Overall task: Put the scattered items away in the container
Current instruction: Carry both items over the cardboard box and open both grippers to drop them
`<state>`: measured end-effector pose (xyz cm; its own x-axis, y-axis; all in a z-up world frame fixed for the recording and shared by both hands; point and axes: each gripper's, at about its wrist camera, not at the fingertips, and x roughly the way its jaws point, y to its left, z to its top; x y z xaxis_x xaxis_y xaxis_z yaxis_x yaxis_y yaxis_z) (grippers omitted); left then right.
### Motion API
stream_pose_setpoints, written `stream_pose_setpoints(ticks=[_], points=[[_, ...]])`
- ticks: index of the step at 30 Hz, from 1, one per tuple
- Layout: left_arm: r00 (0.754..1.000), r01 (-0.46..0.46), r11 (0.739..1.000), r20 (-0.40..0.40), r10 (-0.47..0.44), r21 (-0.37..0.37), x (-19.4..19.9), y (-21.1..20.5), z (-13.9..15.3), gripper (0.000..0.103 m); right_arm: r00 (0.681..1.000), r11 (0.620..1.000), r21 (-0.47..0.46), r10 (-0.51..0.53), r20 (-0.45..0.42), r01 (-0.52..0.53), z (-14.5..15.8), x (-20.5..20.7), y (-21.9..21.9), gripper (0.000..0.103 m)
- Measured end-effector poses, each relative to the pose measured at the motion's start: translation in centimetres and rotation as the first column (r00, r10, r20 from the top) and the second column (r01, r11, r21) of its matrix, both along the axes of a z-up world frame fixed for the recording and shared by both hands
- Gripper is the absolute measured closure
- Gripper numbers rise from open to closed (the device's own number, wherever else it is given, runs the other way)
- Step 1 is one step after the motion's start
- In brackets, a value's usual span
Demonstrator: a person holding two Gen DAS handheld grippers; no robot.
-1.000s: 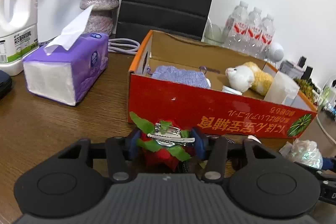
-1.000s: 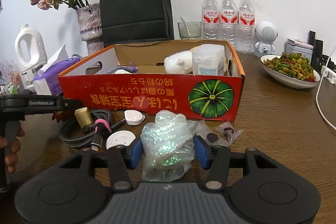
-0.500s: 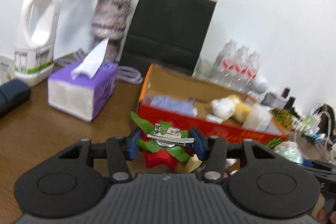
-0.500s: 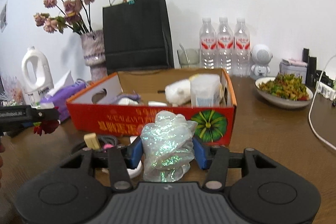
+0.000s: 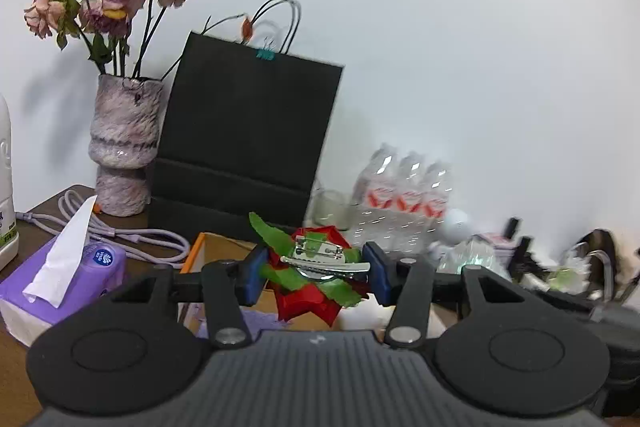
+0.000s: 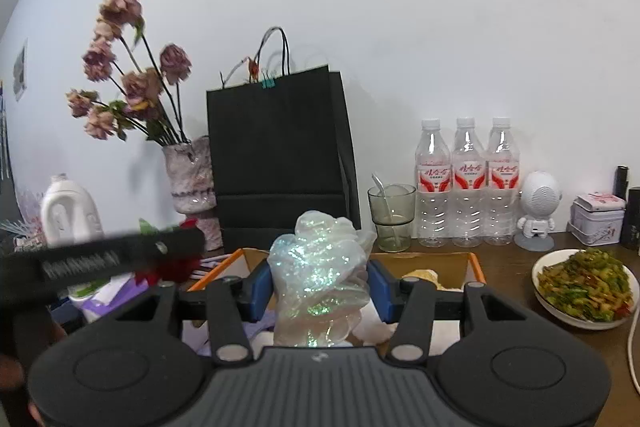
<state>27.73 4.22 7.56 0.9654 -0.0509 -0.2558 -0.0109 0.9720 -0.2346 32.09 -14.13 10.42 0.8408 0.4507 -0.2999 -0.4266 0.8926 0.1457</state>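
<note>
Two grips, one load each. Left tongs (image 5: 315, 271) are clamped on a red fabric flower clip (image 5: 316, 281) with green felt leaves and a shiny metal bar, held above the orange-rimmed cardboard box (image 5: 197, 251), whose inside my tool mostly hides. Right tongs (image 6: 320, 285) are clamped on a crinkly iridescent plastic wad (image 6: 320, 275) over that box (image 6: 474, 261); the far bottles (image 5: 402, 203) look blurred from the left.
</note>
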Motion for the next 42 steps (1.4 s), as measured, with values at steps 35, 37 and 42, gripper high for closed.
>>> stream_pose_setpoints(ticks=[35, 37, 42], points=[[0.981, -0.084, 0.99, -0.167, 0.102, 0.114, 4.4, 1.2, -3.5, 0.0, 0.989, 0.979, -0.203, -0.01, -0.149, -0.021, -3.5, 5.1, 2.7, 0.0], [0.981, -0.081, 0.99, -0.164, 0.099, 0.112, 4.3, 1.1, -3.4, 0.0, 0.989, 0.979, -0.202, -0.011, -0.146, -0.019, -3.4, 5.0, 2.6, 0.0], [0.984, -0.07, 0.992, -0.158, 0.086, 0.106, 4.0, 0.9, -3.1, 0.0, 0.989, 0.978, -0.206, -0.014, -0.144, -0.017, -3.2, 5.0, 2.5, 0.0]])
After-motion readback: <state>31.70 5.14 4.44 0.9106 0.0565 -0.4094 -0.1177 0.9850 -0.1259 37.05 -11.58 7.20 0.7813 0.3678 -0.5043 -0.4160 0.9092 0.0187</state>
